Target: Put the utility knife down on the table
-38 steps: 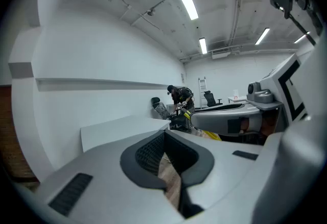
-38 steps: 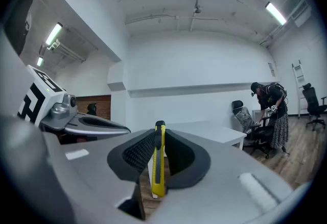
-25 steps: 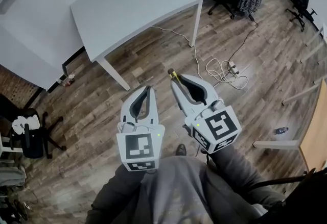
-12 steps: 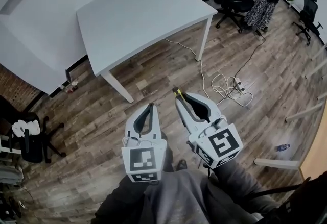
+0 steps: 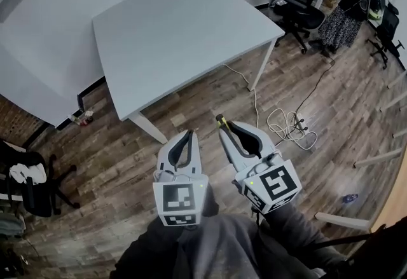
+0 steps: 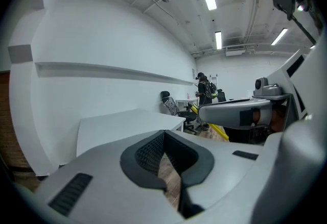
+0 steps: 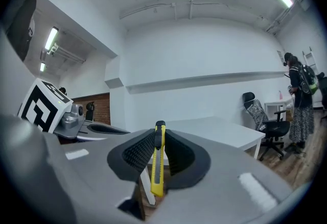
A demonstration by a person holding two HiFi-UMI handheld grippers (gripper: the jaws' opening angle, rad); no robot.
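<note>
A yellow utility knife [image 7: 159, 163] with a black end stands upright between the pads of my right gripper [image 7: 159, 142], which is shut on it. In the head view only the knife's tip [image 5: 219, 119] pokes out past the right gripper [image 5: 223, 126]. My left gripper [image 5: 186, 135] hangs beside it, shut, with nothing between its pads [image 6: 153, 150]. Both are held over the wooden floor, short of the white table [image 5: 178, 30], whose near corner leg [image 5: 152, 128] is just ahead of the left gripper. The table top [image 7: 219, 130] is bare.
A white cable [image 5: 289, 125] lies coiled on the floor to the right of the grippers. Black office chairs [image 5: 304, 12] and a standing person [image 5: 348, 7] are at the back right. Another black chair [image 5: 28, 185] is at the left. A white wall runs behind the table.
The view has shifted toward the table, which now looks larger and nearer to the grippers. Both grippers keep their pose, and the right one still holds the knife.
</note>
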